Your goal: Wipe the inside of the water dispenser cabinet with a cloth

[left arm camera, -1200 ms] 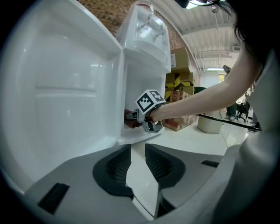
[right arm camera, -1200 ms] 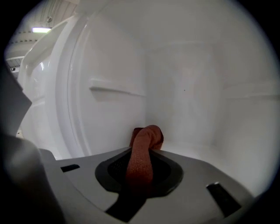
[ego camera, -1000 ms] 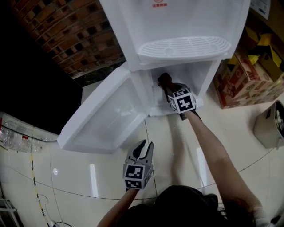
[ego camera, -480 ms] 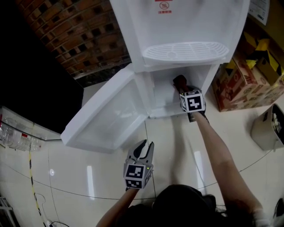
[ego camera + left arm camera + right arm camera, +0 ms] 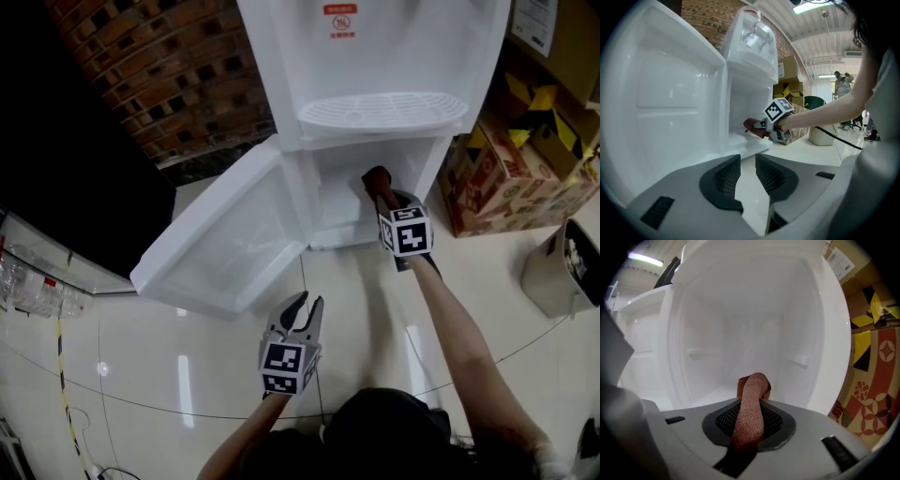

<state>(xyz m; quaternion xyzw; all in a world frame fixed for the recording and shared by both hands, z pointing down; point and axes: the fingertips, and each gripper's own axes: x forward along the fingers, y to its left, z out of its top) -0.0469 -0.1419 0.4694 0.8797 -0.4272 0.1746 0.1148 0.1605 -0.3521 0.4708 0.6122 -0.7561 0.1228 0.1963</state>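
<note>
Right gripper [image 5: 379, 192] is clamped on the cloth [image 5: 376, 177], which pokes past the jaw tips into the mouth of the cabinet [image 5: 337, 187] just above frame centre; left gripper [image 5: 307, 307] hangs lower centre over the floor [image 5: 187, 375], jaws a little apart with nothing between them.

Going by size: the dispenser [image 5: 375, 84] fills the top centre; its door [image 5: 225, 244] swings wide open to the left, the inner face bare; the cabinet sits under the drip tray [image 5: 382, 110].

We judge that the wiping step is in hand. From the right gripper view the cloth [image 5: 751, 399] stands near the cabinet's front, above the bottom panel; we cannot tell whether it touches any surface. The back wall [image 5: 750, 319] lies well beyond it.

Next, we think, the cloth must be pressed flat to a wall or the bottom and swept across, with the grip held tight so the fold does not slip out. The small lugs [image 5: 800, 360] on the side walls could snag it.

Inside the cabinet we see only the cloth and the jaw tips; no bottles or cups. The bin [image 5: 561, 267] at the right edge shows something pale inside; what it is we cannot tell.
</note>
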